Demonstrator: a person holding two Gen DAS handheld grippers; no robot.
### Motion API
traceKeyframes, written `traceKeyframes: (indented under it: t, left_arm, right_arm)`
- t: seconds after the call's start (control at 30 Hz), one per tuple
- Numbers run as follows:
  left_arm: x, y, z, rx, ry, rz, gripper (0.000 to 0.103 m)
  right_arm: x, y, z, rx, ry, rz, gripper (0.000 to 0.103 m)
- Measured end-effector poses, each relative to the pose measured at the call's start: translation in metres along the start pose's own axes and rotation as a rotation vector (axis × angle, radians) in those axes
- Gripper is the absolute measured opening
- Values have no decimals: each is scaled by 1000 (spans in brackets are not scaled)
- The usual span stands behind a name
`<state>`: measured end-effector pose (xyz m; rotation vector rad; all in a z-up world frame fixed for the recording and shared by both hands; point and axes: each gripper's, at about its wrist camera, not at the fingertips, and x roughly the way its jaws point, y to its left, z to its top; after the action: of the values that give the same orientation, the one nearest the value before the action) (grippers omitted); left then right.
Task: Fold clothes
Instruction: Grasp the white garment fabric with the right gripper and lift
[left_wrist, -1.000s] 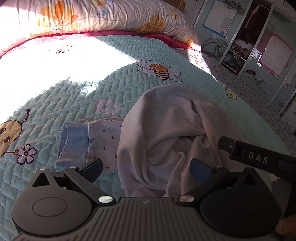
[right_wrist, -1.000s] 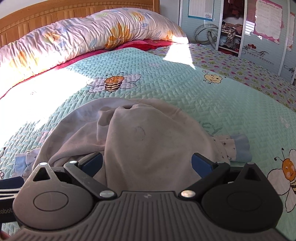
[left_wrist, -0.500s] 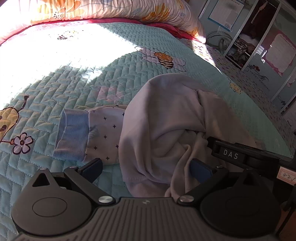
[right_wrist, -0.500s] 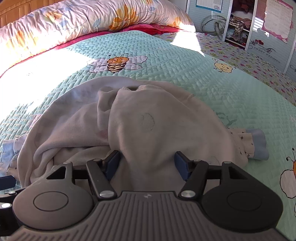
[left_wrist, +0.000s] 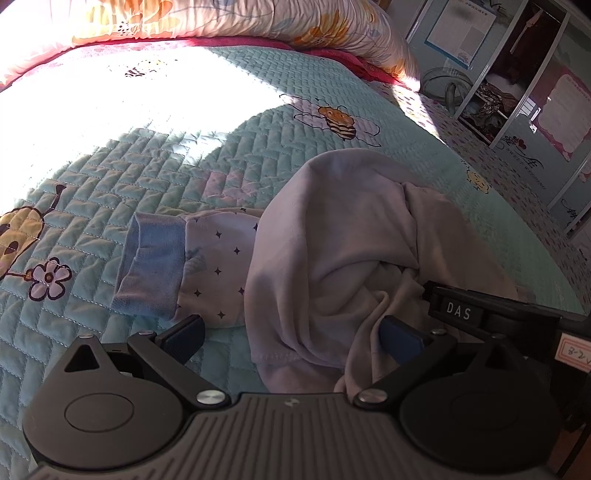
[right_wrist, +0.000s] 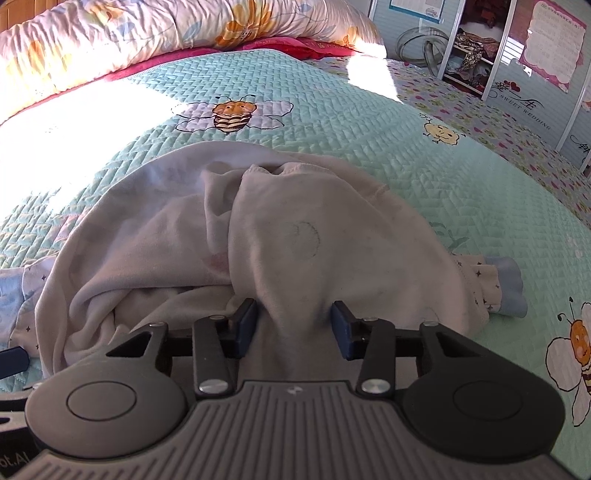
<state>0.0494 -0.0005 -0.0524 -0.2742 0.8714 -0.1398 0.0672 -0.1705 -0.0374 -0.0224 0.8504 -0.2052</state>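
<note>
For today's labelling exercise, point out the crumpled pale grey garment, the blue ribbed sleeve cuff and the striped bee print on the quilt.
Crumpled pale grey garment (right_wrist: 295, 236): right wrist view, upper fold.
Blue ribbed sleeve cuff (left_wrist: 153, 264): left wrist view, cuff middle.
Striped bee print (right_wrist: 233, 115): right wrist view, bee's body.

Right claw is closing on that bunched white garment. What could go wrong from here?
1. The right claw straddles a thick ridge of the crumpled white garment, so it may pinch several layers rather than one edge, and the fold would start uneven.
2. The left claw is wide open with a hem fold beside its right finger; lifting now would probably drag that side.
3. The star-print sleeve lies tucked under the body and could stay trapped.
</note>
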Motion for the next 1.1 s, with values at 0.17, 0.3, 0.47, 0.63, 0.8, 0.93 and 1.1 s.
traceKeyframes:
  t: [0.17, 0.3, 0.47, 0.63, 0.8, 0.93, 1.1]
  left_arm:
    - [2, -1, -1, 6, -2, 8, 103]
    - [2, -1, -1, 11, -4, 11, 103]
    - [2, -2, -1, 13, -6, 13, 103]
    - [2, -1, 0, 14, -7, 15, 103]
    - [0, 1, 1, 4, -15, 13, 103]
    - [-3, 5, 2, -28, -25, 9, 103]
    - [-7, 13, 4, -77, -38, 4, 103]
  right_arm:
    - [0, 1, 0, -7, 5, 8, 29]
    - [-1, 1, 0, -10, 5, 10, 25]
    - [-1, 1, 0, -16, 5, 8, 22]
    - [-2, 3, 1, -25, 3, 3, 19]
    - [-4, 6, 1, -40, -4, -4, 14]
    - [-13, 6, 1, -41, -38, -6, 8]
    - [-30, -11, 0, 43, -100, 49, 6]
